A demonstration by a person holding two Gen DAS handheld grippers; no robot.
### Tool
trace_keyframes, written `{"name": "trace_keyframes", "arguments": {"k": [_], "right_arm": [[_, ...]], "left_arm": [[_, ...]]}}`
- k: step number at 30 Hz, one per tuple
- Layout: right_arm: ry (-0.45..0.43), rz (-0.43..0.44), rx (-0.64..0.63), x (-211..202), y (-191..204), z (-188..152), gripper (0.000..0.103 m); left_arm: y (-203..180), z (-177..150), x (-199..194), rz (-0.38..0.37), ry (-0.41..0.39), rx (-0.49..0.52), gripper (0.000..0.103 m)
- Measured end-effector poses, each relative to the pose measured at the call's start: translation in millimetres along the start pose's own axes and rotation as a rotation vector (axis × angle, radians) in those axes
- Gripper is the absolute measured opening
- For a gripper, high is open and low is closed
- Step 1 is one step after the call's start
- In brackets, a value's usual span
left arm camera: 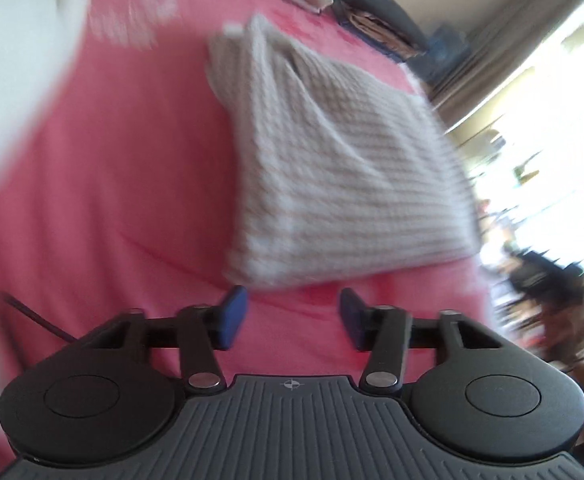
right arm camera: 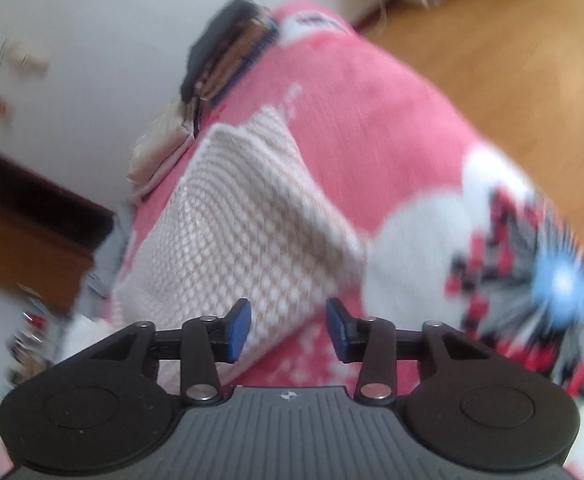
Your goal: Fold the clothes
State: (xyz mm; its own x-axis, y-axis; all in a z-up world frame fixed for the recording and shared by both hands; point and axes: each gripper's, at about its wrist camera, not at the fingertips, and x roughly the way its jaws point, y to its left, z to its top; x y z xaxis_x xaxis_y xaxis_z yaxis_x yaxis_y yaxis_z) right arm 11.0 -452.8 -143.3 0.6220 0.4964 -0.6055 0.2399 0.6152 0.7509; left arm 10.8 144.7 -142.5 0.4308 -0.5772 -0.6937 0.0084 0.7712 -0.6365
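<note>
A beige and white waffle-knit garment (left arm camera: pixel 339 176) lies folded on the pink bedspread (left arm camera: pixel 112 168). My left gripper (left arm camera: pixel 293 318) stands open just short of the garment's near edge, with only bedspread between its blue pads. In the right wrist view the same knit garment (right arm camera: pixel 244 232) lies spread ahead and to the left. My right gripper (right arm camera: pixel 288 330) is open over the garment's near corner, and its pads do not press on the cloth. Both views are blurred.
A stack of dark folded clothes (left arm camera: pixel 375 20) sits at the far edge of the bed, next to a pale cushion (right arm camera: pixel 156 160). The bedspread carries a white, red and blue print (right arm camera: pixel 511 264). Wooden floor (right arm camera: pixel 511 40) lies beyond the bed. A bright window (left arm camera: pixel 551 120) is at right.
</note>
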Motion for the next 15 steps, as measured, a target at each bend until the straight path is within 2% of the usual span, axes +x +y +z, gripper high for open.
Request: {"name": "trace_keyframes", "arguments": {"k": [2, 5, 10, 15], "right_arm": [[0.038, 0.035, 0.121, 17.1, -17.9, -7.2, 0.05], [0.004, 0.088, 0.183, 32.8, -26.3, -4.1, 0.052], [-0.035, 0.119, 0.239, 52.2, -27.7, 9.1, 0.053], [-0.089, 0.149, 0.295, 67.7, -29.3, 14.8, 0.054]], "left_arm": [[9.7, -2.1, 16.2, -0.064, 0.001, -0.119, 0.056], [21.3, -2.2, 36.2, -0.111, -0.036, -0.246, 0.056], [25.9, -2.3, 48.3, -0.134, -0.113, -0.321, 0.057], [22.1, -2.0, 46.8, -0.107, -0.182, -0.346, 0.054]]}}
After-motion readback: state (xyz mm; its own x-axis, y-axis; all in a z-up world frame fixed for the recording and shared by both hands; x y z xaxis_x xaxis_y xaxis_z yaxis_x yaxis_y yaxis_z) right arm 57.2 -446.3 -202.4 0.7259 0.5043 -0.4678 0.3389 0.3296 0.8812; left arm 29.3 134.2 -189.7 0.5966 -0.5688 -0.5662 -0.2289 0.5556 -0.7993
